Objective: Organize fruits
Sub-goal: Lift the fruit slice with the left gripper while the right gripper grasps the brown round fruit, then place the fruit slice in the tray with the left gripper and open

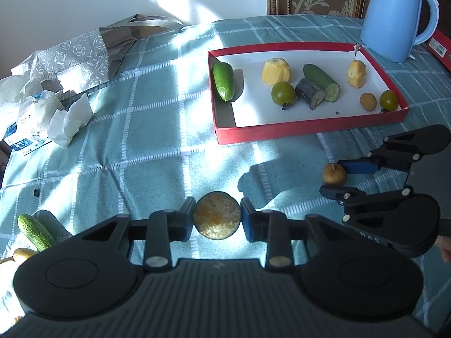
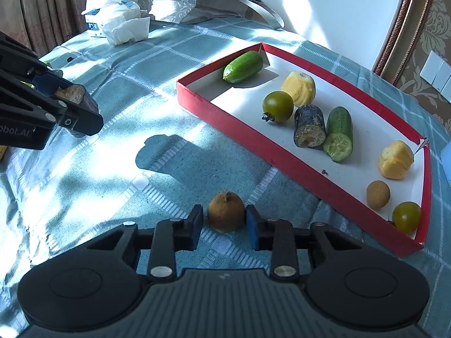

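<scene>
My left gripper (image 1: 217, 219) is shut on a dark-skinned cut piece (image 1: 217, 215) whose round yellowish face points at the camera. It hangs above the checked cloth; the right wrist view shows that piece (image 2: 74, 93) at the left edge. My right gripper (image 2: 225, 222) is shut on a small brown fruit (image 2: 226, 211) low on the cloth, a pad on each side of it. The same fruit (image 1: 334, 174) appears at the right in the left wrist view. Beyond it lies a red tray (image 2: 253, 138) with a white floor holding a cucumber (image 2: 243, 66), green tomatoes, yellow peeled pieces, a dark stub and a cut cucumber.
A blue kettle (image 1: 394, 14) stands behind the tray's far right corner. Tissues and a packet (image 1: 42, 112) and a patterned bag (image 1: 84, 53) lie at the far left. Another cucumber (image 1: 35, 232) rests on the cloth near my left gripper.
</scene>
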